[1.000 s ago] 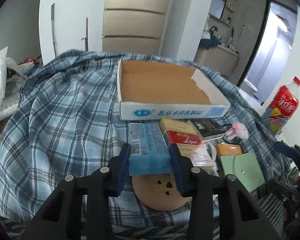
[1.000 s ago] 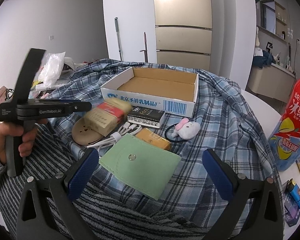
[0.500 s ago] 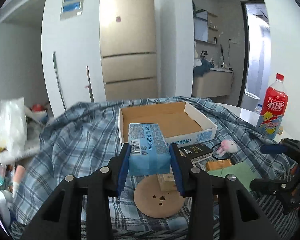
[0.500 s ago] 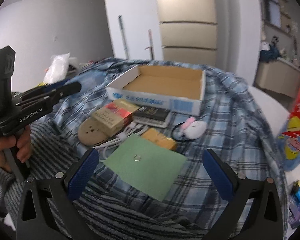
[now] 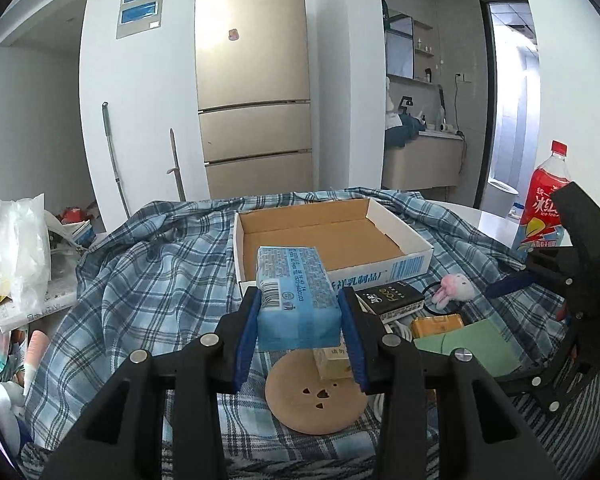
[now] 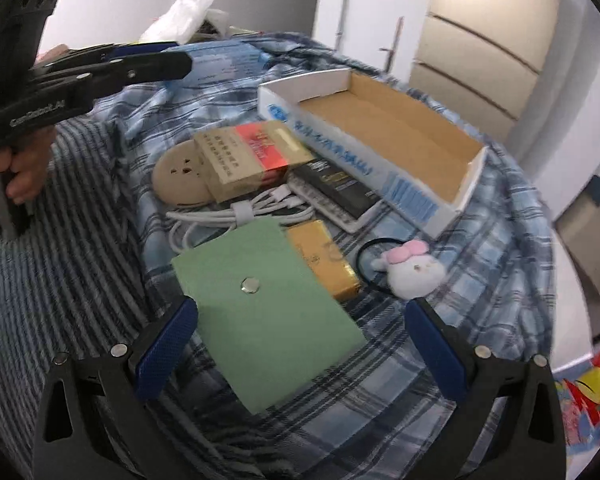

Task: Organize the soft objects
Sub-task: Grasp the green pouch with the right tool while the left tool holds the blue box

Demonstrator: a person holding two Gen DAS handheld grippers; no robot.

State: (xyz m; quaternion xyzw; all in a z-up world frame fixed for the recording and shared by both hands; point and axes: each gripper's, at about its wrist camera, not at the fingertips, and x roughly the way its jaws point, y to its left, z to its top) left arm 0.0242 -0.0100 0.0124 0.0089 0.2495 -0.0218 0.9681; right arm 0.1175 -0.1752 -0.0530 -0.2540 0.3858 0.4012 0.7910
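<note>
We are carrying the blue tissue pack, clamped in the left gripper, toward the cardboard tray at the table's far edge for release inside, while the right gripper is hovering open-jawed over the green pouch.

The interior of the shallow white cardboard box with a brown floor is bare; my tool can enter from above. Its near wall stands in the way of a level approach. In front of it the plaid cloth is crowded: round tan wooden disc, black flat box, green felt pouch, small white plush bunny. Left of the box, the cloth lies bare.
</note>
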